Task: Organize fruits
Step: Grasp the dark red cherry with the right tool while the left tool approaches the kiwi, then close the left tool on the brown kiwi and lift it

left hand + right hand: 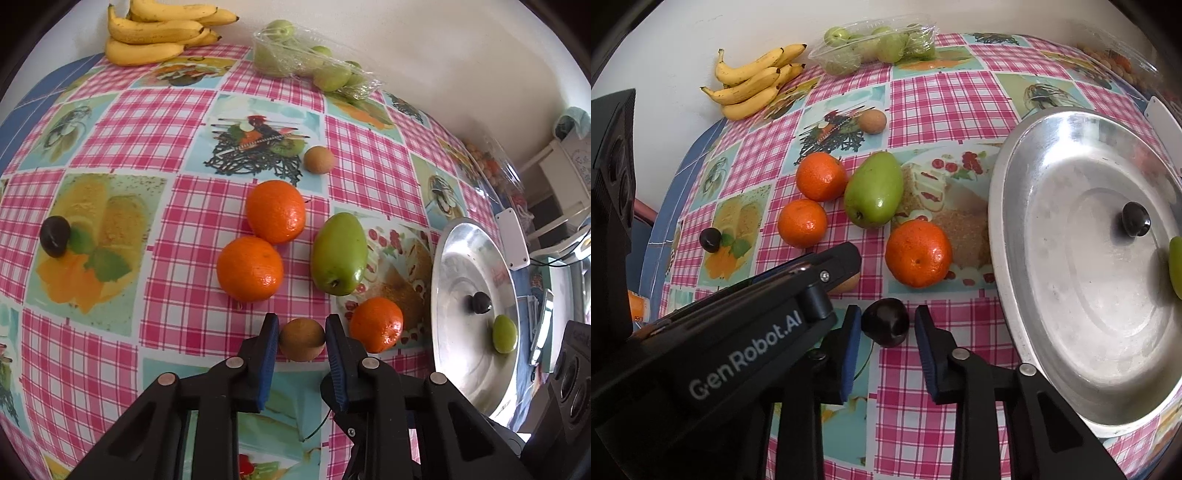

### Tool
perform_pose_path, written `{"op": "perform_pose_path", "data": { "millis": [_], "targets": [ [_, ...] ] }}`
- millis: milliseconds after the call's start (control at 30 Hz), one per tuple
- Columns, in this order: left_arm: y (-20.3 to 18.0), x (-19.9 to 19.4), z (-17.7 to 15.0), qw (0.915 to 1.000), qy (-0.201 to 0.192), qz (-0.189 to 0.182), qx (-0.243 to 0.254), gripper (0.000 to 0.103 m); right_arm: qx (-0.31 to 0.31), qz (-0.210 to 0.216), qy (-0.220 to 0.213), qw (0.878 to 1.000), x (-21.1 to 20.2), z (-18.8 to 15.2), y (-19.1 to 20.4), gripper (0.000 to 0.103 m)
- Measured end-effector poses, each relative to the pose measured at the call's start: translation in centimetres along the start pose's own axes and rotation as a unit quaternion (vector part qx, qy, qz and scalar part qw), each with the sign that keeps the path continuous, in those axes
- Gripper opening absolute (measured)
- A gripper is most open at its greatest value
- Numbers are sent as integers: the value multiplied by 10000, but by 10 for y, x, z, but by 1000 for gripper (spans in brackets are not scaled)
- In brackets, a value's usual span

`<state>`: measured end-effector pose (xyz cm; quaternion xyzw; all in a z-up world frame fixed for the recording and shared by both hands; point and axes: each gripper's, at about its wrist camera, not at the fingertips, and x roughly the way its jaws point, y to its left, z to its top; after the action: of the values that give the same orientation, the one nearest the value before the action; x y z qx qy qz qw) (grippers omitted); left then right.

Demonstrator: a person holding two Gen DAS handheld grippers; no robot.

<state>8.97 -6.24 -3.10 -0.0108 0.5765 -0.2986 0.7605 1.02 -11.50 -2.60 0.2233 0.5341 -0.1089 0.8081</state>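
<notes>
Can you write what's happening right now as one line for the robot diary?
left gripper: shut on kiwi | right gripper: shut on plum | tray: one plum, one green fruit | oranges: on table

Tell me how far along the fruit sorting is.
Early. Done: one dark plum and a small green fruit lie in the metal tray. In hand: left gripper clamps a brown kiwi; right gripper brackets another dark plum. Left: three oranges, the mango.
</notes>
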Motion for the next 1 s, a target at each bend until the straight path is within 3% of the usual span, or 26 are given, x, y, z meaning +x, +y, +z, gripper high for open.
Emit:
{"op": "perform_pose_path", "data": {
  "millis": [500,1000],
  "targets": [
    [1,-39,11,9986,-447,-155,-219,28,84,232,-313,9992,-32,4,-6,27],
    [-1,-59,17,9957,-767,223,-476,28,-18,-68,-646,9979,-68,22,-1,27]
  ]
}}
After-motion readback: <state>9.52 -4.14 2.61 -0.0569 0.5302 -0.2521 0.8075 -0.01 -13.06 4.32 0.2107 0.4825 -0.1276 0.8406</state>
